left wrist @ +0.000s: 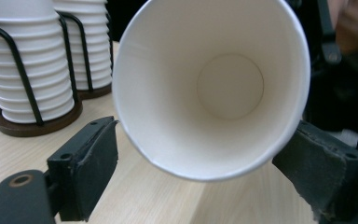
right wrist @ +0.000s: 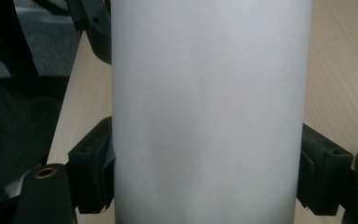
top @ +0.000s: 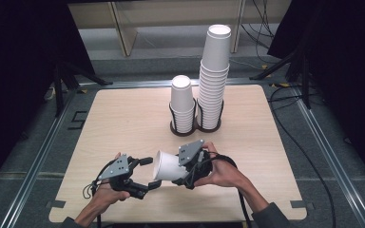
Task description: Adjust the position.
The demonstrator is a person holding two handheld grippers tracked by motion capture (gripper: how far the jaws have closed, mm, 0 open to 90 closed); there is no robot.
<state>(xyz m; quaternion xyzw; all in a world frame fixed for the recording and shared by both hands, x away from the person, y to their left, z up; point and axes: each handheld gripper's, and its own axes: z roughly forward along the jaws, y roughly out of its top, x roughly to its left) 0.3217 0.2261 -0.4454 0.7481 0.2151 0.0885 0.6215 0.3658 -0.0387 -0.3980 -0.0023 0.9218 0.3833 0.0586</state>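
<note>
Paper cup point(top: 167, 166) lies on its side above the table's point(top: 123, 118) near edge, clamped round its body by the right gripper point(top: 183, 172). Left gripper point(top: 148, 173) faces the cup's open mouth, jaws apart either side of the rim, not pressing it. Two cup stacks point(top: 209, 85) stand in a wire holder point(top: 195, 126) near the far edge.

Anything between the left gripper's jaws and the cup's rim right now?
Nothing: in the left gripper view the paper cup mouth sits between the left gripper pads, a bare gap at the left pad.

Right tongs point(top: 178, 172) grip a sideways paper cup point(top: 167, 166), its mouth facing the left tongs point(top: 148, 173).
</note>
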